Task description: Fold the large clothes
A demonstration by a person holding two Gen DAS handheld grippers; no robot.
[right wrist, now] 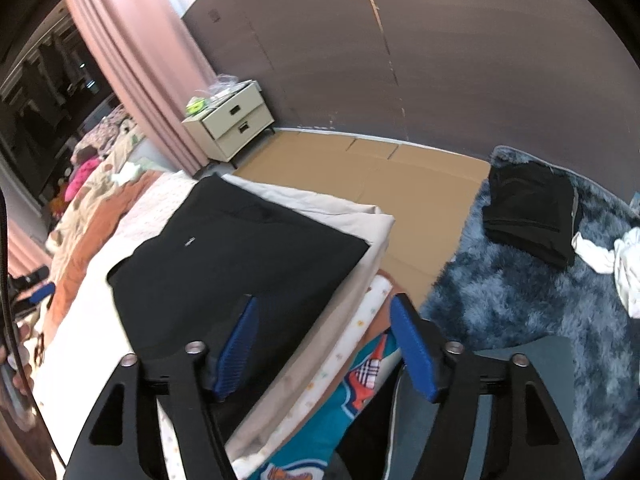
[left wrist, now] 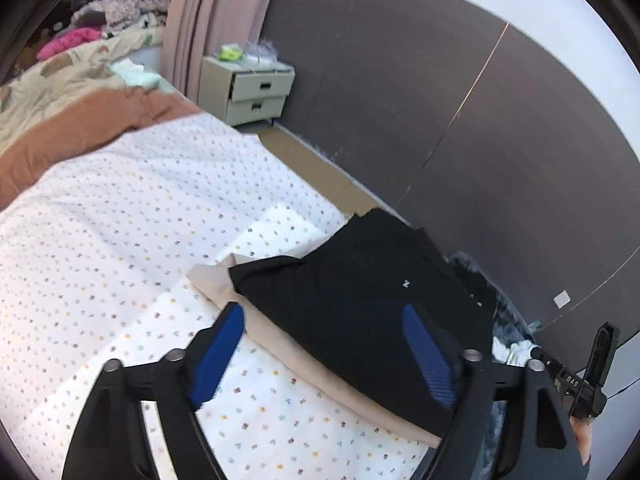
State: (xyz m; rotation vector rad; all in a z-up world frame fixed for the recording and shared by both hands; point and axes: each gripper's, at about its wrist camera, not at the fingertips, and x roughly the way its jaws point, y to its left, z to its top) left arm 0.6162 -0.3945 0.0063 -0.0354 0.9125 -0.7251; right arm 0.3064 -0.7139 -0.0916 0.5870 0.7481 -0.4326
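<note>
I see the folded black garment (left wrist: 360, 292) lying atop a beige folded cloth (left wrist: 288, 344) at the dotted white bedsheet's (left wrist: 120, 220) edge. Both my left gripper (left wrist: 328, 344) and right gripper (right wrist: 324, 340) gape, holding nothing (good). I'd pinch both near corners evenly.

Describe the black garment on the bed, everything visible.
The black garment is folded into a flat, rough rectangle of smooth dark fabric with a small white logo. It lies on a folded beige garment at the bed's edge, on the dotted white sheet. Neither open gripper grips it.
</note>
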